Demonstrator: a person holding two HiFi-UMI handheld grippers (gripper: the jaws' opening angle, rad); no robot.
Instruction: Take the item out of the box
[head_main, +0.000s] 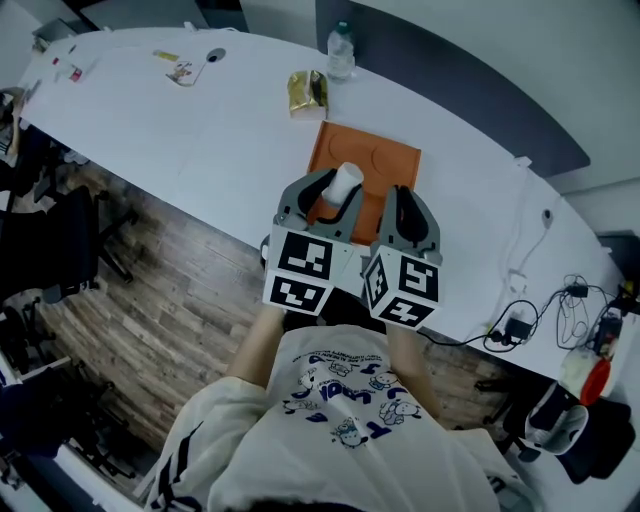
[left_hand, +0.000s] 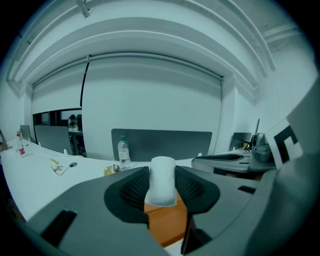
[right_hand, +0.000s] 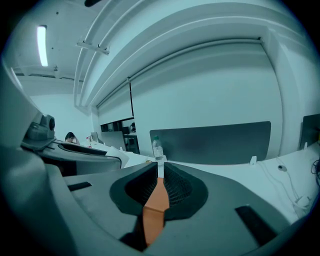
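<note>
On the white surface (head_main: 180, 150) I saw a water bottle (head_main: 341, 50) upright near the far edge, a crumpled gold packet (head_main: 307, 93) just beside it, and cables (head_main: 515, 325) toward the right end. Below lay wooden floor (head_main: 150, 300) and a black chair (head_main: 55, 240).

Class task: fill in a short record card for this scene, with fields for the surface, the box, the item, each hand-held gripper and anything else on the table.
Surface: white table
Box: orange box, open on top
Item: white cylinder, upright
Left hand-held gripper: closed on the white cylinder
Right hand-held gripper: jaws nearly together, seemingly pinching the orange box's edge
Others: water bottle and yellow packet beyond the box
</note>
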